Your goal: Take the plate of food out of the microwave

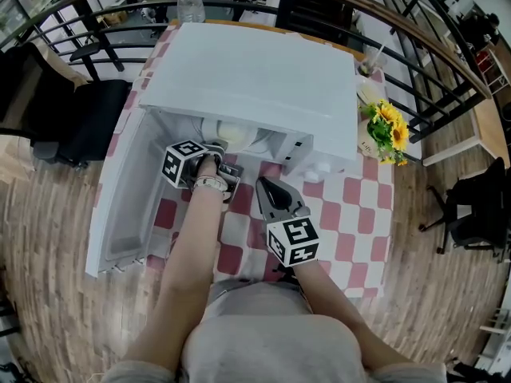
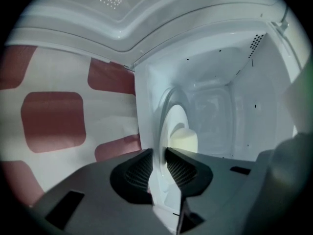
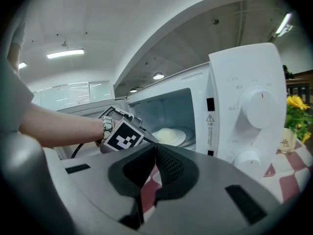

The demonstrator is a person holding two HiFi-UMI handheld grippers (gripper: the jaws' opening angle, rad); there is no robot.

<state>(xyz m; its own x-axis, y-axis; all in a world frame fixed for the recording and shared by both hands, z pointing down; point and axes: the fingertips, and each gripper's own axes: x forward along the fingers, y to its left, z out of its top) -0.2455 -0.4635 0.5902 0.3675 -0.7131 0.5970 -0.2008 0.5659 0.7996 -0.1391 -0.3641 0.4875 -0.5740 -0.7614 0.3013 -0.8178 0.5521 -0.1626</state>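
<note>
**A:** Status check, starting nearest the operator?

**B:** The right claw (image 3: 155, 148) is clenched on nothing, tips together. It is held in front of the microwave (image 1: 255, 86), over the checked tabletop (image 1: 351, 214), and points at the opening with a slight downward tilt. It plays no part yet.

**A:** And the left?

**B:** The left claw (image 2: 160, 153) is at the mouth of the microwave cavity, with the forearm stretched straight in from the front. It is pitched down and rolled, so that one pad sits above and one below the rim of the plate (image 2: 173, 126). It is clenched on that rim, and the rim fills the gap between the pads.

**A:** Where is the plate?

**B:** It is inside the microwave, on the cavity floor, toward the front. The food (image 2: 185, 140), a pale mound, sits on it.

**A:** Progress?

**B:** Judged as early to middle. The door (image 1: 120, 206) is swung fully open to the left of the microwave, and the grip on the rim looks made. Still to do: draw the plate out level through the opening and set it on the tabletop in front.

**A:** Anything beyond?

**B:** Sunflowers (image 1: 387, 126) stand to the right of the microwave, clear of the pull path.
</note>
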